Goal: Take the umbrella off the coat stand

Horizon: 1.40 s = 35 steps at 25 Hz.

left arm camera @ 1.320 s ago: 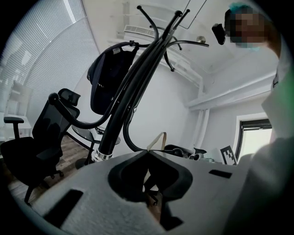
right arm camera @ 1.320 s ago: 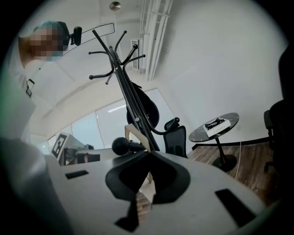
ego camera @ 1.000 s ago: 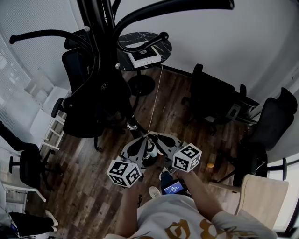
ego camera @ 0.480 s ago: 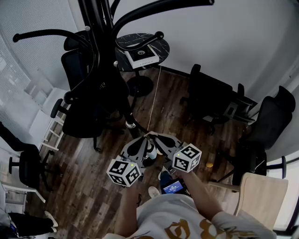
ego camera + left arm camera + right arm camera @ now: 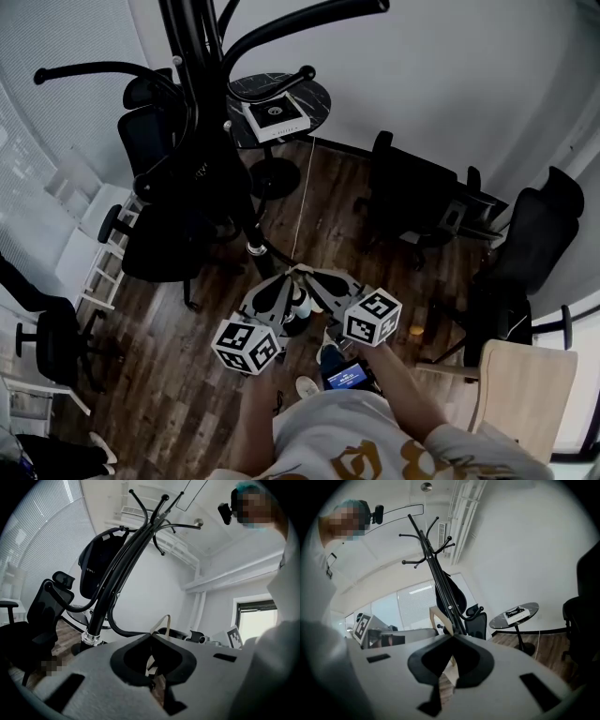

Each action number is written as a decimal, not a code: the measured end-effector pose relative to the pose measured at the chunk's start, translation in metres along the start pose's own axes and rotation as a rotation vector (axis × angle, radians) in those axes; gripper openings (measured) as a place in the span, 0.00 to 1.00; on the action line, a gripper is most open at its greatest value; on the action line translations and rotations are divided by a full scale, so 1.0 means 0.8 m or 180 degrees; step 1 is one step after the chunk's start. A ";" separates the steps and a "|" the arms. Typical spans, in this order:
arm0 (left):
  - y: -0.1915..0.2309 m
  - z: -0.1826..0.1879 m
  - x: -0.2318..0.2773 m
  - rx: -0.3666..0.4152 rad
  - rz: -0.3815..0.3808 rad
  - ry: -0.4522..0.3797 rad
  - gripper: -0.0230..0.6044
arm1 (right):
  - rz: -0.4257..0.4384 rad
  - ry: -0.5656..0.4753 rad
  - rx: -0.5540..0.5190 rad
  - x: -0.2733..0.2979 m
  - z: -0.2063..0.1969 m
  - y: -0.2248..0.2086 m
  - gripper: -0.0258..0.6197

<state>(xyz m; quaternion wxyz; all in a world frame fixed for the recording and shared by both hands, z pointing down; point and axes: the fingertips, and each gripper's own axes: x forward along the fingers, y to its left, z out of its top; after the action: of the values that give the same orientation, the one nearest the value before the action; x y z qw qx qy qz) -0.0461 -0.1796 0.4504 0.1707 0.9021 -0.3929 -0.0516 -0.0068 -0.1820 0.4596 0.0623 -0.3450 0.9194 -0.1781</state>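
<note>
Head view: seen from above, a black coat stand rose at the upper left, its curved arms spreading overhead. A dark, loosely folded shape, apparently the umbrella, hung against the stand's pole, above the wooden floor. Beyond the stand stood a small round tabletop carrying a white box. Black office chairs stood around the room. Low in the middle, the person held the left hand-held gripper and the right hand-held gripper side by side with their tips close together. Both were near the foot of the stand and apart from the umbrella

Left gripper view: the left hand-held gripper had its jaws closed tip to tip, gripping nothing. Beyond them the coat stand slanted up toward the ceiling, and the umbrella hung on its left side from an upper arm

Right gripper view: the right hand-held gripper was likewise closed and empty. The coat stand stood straight ahead, with the umbrella showing as a dark oval behind its rods. The tabletop with the white box lay to the right
</note>
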 end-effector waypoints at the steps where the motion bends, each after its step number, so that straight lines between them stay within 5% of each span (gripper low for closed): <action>1: -0.002 0.000 -0.002 -0.0028 -0.0009 -0.0013 0.07 | -0.0014 0.0001 -0.0022 -0.002 0.000 0.003 0.06; 18: -0.022 -0.010 -0.025 -0.0277 -0.0127 -0.0051 0.07 | -0.0153 0.0047 -0.0130 -0.031 -0.013 0.034 0.06; 35: -0.055 -0.010 -0.043 -0.0241 -0.0006 -0.0104 0.07 | 0.0010 0.0026 -0.0051 -0.066 -0.008 0.053 0.06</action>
<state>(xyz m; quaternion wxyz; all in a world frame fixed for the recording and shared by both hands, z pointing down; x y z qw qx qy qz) -0.0371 -0.1248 0.4411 0.1982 0.8944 -0.3925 -0.0813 0.0056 -0.1163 0.4491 0.0561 -0.3433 0.9216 -0.1721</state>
